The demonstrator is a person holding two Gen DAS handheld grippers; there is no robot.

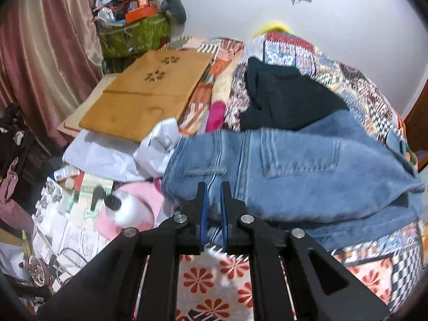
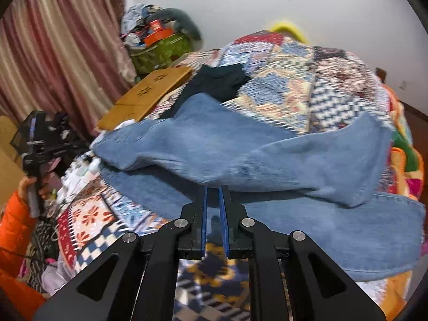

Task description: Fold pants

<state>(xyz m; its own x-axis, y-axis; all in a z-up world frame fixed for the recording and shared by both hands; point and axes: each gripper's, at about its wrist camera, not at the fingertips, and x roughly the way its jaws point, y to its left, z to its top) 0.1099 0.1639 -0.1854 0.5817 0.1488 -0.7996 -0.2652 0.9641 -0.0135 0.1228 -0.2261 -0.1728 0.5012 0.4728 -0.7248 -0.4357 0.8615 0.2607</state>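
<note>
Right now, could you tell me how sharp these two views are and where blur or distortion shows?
Left wrist view: jeans slightly motion-smeared, left gripper crisp, dark fisheye corners. Right wrist view: quilt and jeans blurrier, right gripper sharp, edges curved.

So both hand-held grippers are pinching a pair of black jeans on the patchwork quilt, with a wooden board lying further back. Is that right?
Not quite: the jeans are light blue denim, not black, as both wrist views show. The black item is a separate dark garment behind them. The rest holds: left hand-held gripper and right hand-held gripper pinch them on the patchwork quilt, wooden board further back.
</note>
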